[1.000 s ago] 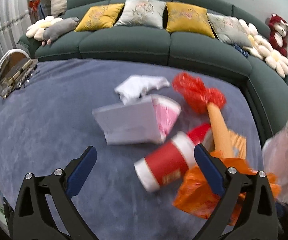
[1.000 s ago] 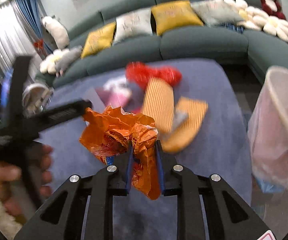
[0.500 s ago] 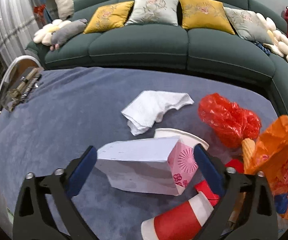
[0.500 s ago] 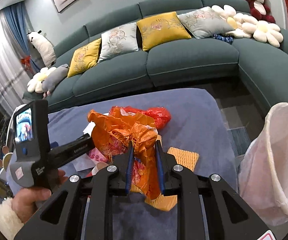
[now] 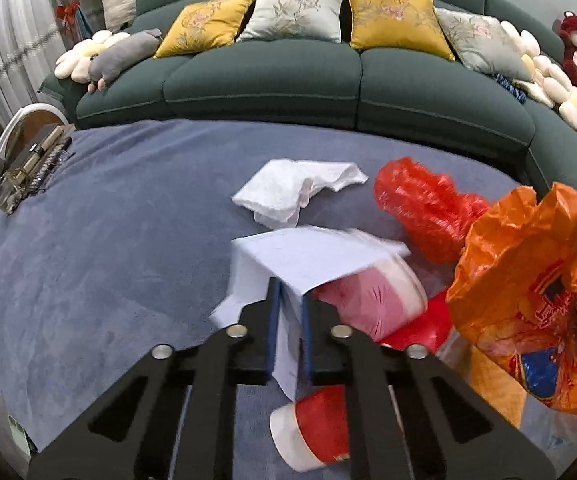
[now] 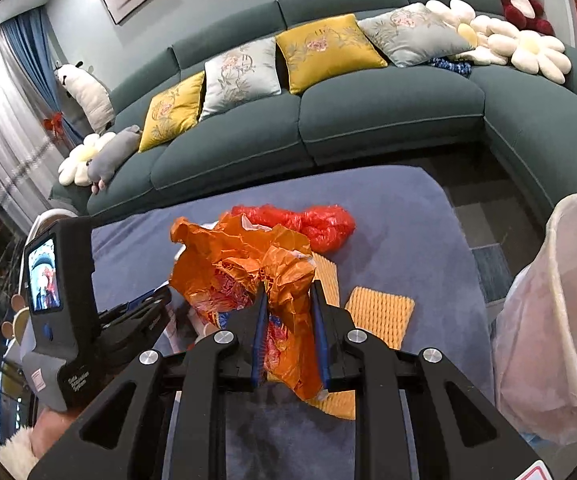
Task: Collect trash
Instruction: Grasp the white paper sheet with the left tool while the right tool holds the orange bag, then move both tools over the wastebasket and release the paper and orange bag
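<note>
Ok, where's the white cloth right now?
In the left wrist view the white cloth lies crumpled on the blue table cover, mid-table, just left of the red plastic bag and beyond the paper held by the left hand-held gripper.

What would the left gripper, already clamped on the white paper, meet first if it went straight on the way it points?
Probably the crumpled white tissue on the blue cloth. The left gripper holds the white paper, and the tissue lies beyond it, just left of the red plastic bag. Depth is unclear; it might pass above.
</note>
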Action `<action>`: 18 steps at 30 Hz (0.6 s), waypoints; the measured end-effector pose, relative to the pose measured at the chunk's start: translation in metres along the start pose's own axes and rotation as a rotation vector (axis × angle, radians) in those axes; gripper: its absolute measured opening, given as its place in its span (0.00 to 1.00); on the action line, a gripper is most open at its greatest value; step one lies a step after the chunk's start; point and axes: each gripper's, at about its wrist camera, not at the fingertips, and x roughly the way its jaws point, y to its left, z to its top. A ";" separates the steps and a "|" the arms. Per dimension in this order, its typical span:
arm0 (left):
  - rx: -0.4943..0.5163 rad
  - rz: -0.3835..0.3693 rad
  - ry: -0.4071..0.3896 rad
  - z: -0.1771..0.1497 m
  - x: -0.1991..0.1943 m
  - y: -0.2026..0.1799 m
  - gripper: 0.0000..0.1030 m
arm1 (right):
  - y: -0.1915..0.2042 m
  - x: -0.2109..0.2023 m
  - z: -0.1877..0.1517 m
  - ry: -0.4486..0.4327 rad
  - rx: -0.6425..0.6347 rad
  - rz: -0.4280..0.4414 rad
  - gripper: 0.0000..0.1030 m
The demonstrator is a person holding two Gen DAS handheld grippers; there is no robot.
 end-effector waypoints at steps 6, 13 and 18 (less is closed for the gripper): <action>-0.016 -0.021 -0.049 0.003 -0.039 -0.003 0.01 | -0.004 -0.028 0.008 -0.048 0.011 0.008 0.19; 0.012 -0.090 -0.108 0.003 -0.088 -0.032 0.01 | -0.018 -0.064 0.012 -0.113 0.019 -0.008 0.19; 0.059 -0.157 -0.139 0.001 -0.116 -0.073 0.01 | -0.044 -0.090 0.012 -0.159 0.042 -0.047 0.19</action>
